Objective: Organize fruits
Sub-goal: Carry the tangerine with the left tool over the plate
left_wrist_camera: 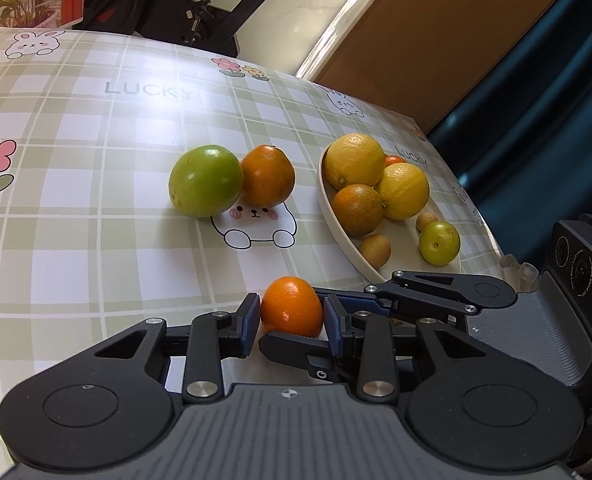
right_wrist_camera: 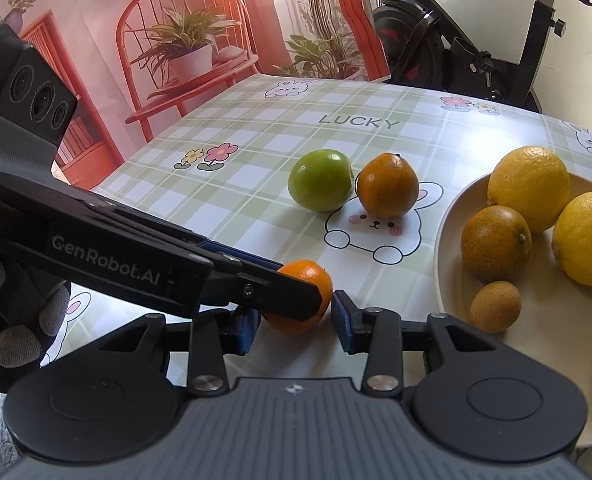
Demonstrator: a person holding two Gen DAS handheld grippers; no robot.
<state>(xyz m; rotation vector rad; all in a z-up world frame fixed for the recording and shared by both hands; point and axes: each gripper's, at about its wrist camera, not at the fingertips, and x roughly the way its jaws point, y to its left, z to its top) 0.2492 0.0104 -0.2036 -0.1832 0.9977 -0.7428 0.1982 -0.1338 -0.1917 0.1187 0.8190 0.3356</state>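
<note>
Two claws meet at one small mandarin (left_wrist_camera: 291,308). It sits on the checked tablecloth (left_wrist_camera: 96,208), just left of the cream plate (left_wrist_camera: 336,220), close to the plate's near rim.

The left gripper (left_wrist_camera: 292,317) has it. Its blue pads (left_wrist_camera: 251,318) touch the mandarin on both sides, so this claw is clamped on the fruit.

The right gripper (right_wrist_camera: 296,325) comes in from the plate side. Its pads stand on each side of the same mandarin, but a thin strip of tablecloth shows by one pad, so I think this claw is apart and not squeezing.

The mandarin lies straight ahead of both claws. The plate is off to its right, very near, so the trip looks short.

The mandarin is bright orange, shiny and smooth. It is nearly round, with no long side to line up.
</note>
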